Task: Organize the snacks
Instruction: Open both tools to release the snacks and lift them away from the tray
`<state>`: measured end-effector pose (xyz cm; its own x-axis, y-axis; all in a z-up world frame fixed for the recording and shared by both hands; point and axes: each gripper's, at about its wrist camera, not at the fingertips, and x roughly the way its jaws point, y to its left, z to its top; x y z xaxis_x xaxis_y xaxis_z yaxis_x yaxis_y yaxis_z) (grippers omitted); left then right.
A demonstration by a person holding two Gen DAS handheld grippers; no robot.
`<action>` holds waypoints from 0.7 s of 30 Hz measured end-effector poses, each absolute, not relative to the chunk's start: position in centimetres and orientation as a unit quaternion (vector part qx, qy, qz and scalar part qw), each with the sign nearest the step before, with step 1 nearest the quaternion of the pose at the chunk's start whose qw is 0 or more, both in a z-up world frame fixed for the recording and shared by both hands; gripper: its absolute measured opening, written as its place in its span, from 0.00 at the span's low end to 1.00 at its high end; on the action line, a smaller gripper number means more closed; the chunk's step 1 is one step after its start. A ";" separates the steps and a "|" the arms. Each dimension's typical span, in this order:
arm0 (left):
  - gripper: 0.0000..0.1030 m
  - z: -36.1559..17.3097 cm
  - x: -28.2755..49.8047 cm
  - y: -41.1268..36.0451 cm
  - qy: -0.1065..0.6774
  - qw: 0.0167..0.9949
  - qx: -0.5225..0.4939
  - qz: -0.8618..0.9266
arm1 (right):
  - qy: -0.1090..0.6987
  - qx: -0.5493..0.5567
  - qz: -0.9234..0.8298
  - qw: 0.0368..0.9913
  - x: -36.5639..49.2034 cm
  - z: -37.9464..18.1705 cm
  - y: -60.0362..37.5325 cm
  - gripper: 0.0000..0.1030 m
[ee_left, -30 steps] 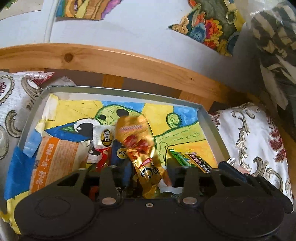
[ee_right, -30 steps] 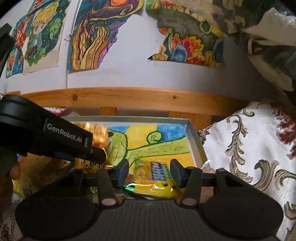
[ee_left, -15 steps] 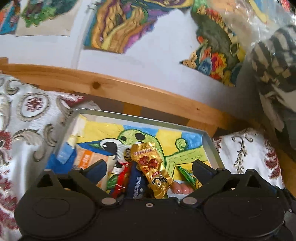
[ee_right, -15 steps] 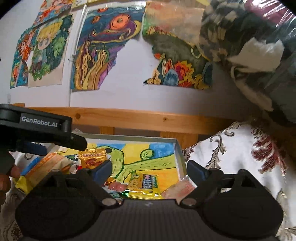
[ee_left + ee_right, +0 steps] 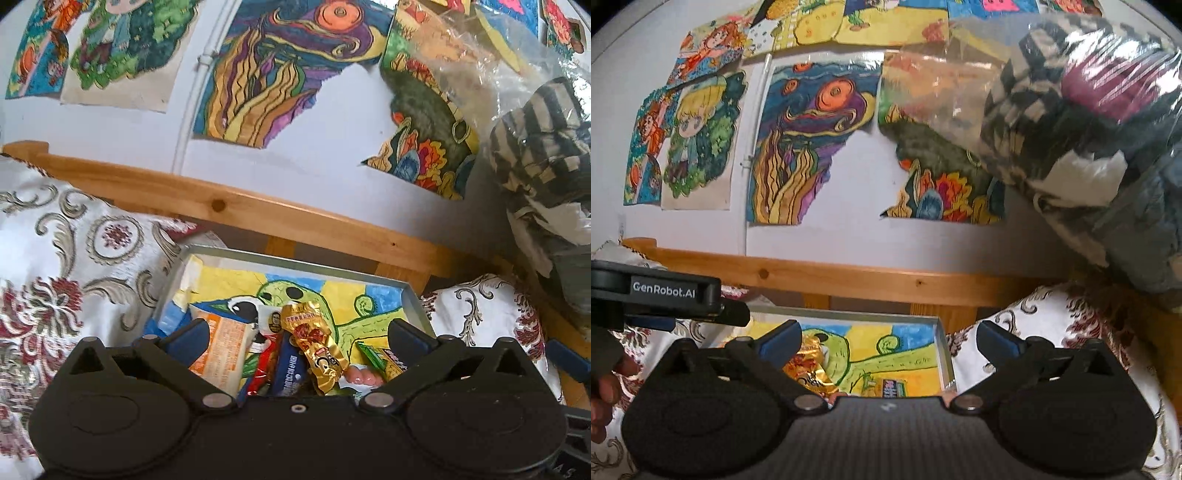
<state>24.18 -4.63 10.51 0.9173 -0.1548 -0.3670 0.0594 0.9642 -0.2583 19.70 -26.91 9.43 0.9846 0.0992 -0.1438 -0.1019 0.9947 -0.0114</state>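
Snacks (image 5: 291, 350) are seen gathered inside the shallow tray (image 5: 295, 263) on the bed, while both the left hand-held gripper (image 5: 295, 334) and right hand-held gripper (image 5: 886, 338) are held wide and empty, so little sorting appears left.

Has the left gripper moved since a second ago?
Yes. The left gripper has opened and pulled back and up from the tray, which now sits lower and smaller under the wooden rail; the gold packet lies released.
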 end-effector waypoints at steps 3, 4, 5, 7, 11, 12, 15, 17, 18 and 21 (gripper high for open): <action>0.99 11.1 23.0 -4.3 0.190 0.973 -0.119 -0.050 | 0.067 -0.009 0.051 0.996 18.6 10.2 -26.8 1.00; 0.99 11.3 22.6 -4.2 0.189 0.974 -0.118 -0.049 | 0.066 -0.008 0.051 0.997 18.2 10.4 -26.8 1.00; 0.99 11.5 22.3 -4.1 0.187 0.974 -0.117 -0.048 | 0.064 -0.008 0.051 0.997 17.9 10.7 -26.7 1.00; 0.99 11.8 21.4 -3.9 0.184 0.975 -0.114 -0.046 | 0.062 -0.007 0.051 0.997 17.1 11.1 -26.7 1.00; 0.99 12.5 19.7 -3.6 0.179 0.977 -0.109 -0.042 | 0.057 -0.010 0.052 0.997 15.6 12.1 -26.4 1.00; 0.99 12.7 19.2 -3.5 0.178 0.977 -0.107 -0.041 | 0.055 -0.011 0.053 0.997 15.2 12.3 -26.3 1.00; 0.99 13.0 18.0 -3.4 0.176 0.979 -0.100 -0.037 | 0.054 -0.009 0.052 0.997 14.1 12.8 -26.1 1.00; 0.99 13.2 17.1 -3.3 0.174 0.979 -0.095 -0.037 | 0.054 -0.006 0.054 0.997 13.3 13.1 -26.0 1.00; 0.99 13.2 16.6 -3.2 0.172 0.980 -0.094 -0.036 | 0.054 -0.005 0.054 0.997 12.9 13.1 -26.0 1.00; 0.99 13.3 15.2 -2.9 0.171 0.980 -0.092 -0.032 | 0.055 -0.001 0.055 0.997 11.7 13.3 -25.8 1.00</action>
<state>15.18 -2.95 13.33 0.9394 -0.0933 -0.3298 0.0306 0.9812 -0.1905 11.68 -25.80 13.27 0.9878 0.1099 -0.1100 -0.1103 0.9939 0.0032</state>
